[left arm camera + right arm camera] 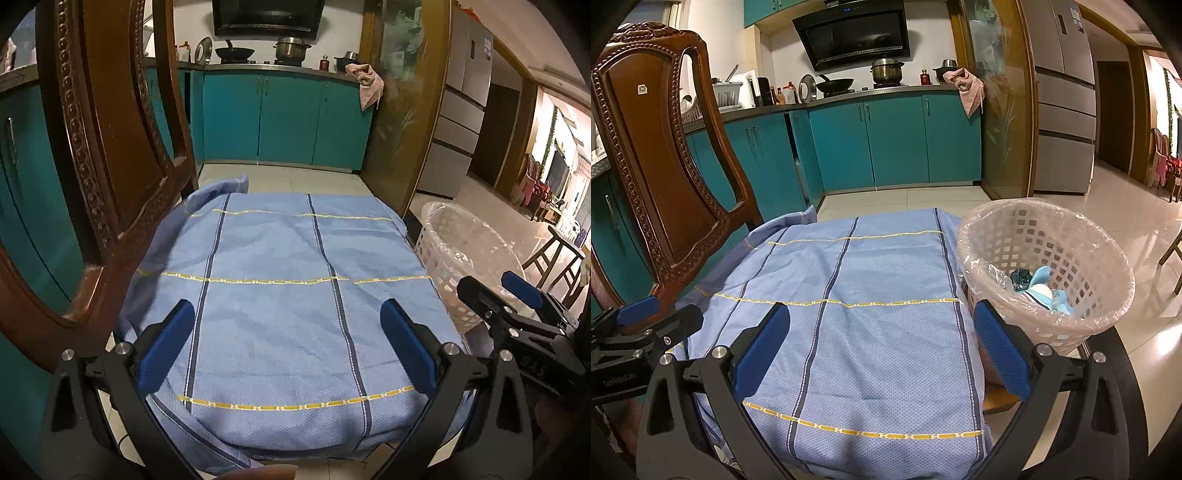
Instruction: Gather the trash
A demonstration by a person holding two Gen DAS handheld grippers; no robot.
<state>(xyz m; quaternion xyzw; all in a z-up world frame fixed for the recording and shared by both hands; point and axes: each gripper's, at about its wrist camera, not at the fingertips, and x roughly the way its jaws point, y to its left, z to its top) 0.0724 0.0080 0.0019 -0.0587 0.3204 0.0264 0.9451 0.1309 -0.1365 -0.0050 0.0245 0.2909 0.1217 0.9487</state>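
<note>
A white lattice waste basket (1045,273) lined with a clear bag stands to the right of a chair seat covered by a blue striped cloth (849,332). Crumpled blue and white trash (1039,290) lies at its bottom. In the left wrist view the basket (461,254) shows at right, its contents hidden. My left gripper (286,347) hovers open over the cloth (277,295), nothing between its fingers. My right gripper (881,347) is open too, over the cloth's right part, its right finger (1001,350) close to the basket. No loose trash shows on the cloth.
A carved wooden chair back (661,177) rises at left, very near the left gripper (646,321). Teal kitchen cabinets (886,140) and a stove with pots lie beyond. A wooden-framed glass partition (1001,110) and a fridge (1063,92) stand at right, with tiled floor (1126,221) beside the basket.
</note>
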